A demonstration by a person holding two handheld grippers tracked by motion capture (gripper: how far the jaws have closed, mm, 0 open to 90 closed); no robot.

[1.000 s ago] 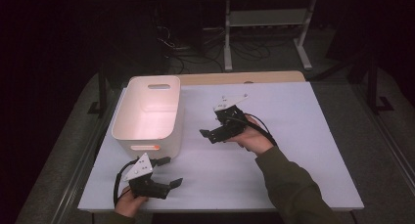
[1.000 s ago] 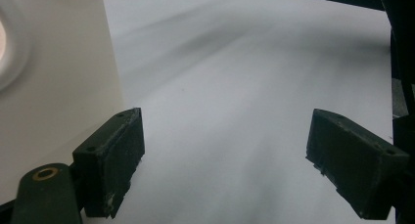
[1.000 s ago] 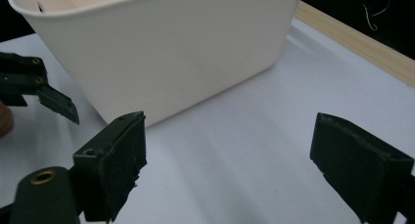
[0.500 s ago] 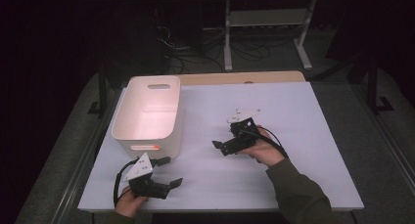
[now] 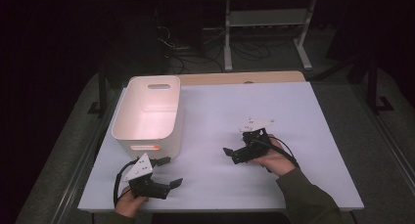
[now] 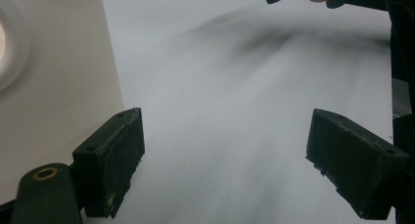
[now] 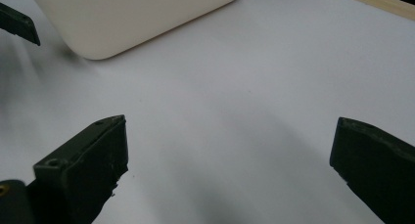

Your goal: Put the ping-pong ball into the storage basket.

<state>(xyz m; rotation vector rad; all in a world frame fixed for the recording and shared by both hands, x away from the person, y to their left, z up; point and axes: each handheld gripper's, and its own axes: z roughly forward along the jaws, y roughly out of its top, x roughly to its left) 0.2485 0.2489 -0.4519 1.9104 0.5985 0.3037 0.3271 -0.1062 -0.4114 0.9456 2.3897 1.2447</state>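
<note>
High view, left to right: a white plastic bin stands open-topped on the left of the white table, its inside bare as far as the camera sees, a slot handle cut in its far wall. Just in front of it, at the near edge, the left gripper rests low over the table with its jaws spread and nothing between them; the left gripper view has the bin's wall just beside the left-hand jaw. To the right of centre the right gripper points toward the bin, apart from it, and its jaws have just been opening; they now stand wide and empty, with the bin's rounded corner ahead in the right gripper view. The bin looks light and stiff, a thin-walled tub with smooth, likely slippery sides that would slide across the table rather than tip. Its broad body is too wide for either claw, so the sound hold is probably the rolled rim, pinched over the near wall or at a long side, or the slot handle at the far end; one-sided grips may let it swing.
</note>
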